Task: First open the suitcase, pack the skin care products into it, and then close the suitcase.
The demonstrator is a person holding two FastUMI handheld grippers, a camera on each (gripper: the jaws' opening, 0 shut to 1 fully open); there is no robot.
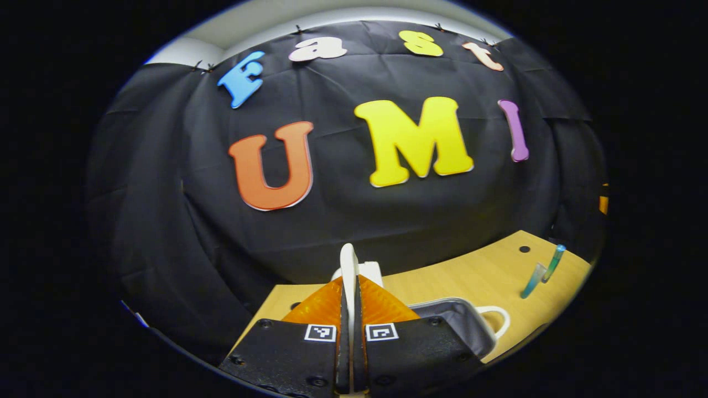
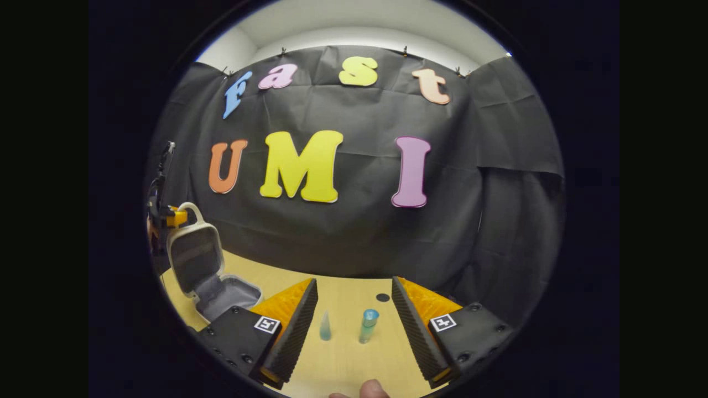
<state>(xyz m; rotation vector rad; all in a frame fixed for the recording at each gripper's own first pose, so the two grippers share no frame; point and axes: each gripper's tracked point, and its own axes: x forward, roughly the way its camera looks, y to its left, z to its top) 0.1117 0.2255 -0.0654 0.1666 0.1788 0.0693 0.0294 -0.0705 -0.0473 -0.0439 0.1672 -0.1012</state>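
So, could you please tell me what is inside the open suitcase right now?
The suitcase shows bare grey lining; both skin care products stand on the table. Its near corner is hidden by the right gripper.

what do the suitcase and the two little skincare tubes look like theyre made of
Suitcase: probably hard plastic, a smooth pale rim and handle, with a matte grey lining that looks like fabric. Tapered tube and capped tube: likely translucent teal plastic, since the wooden-looking table shows faintly through.

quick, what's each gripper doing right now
Left gripper: shut on the suitcase lid, holding it up.
Right gripper: open, holding nothing.
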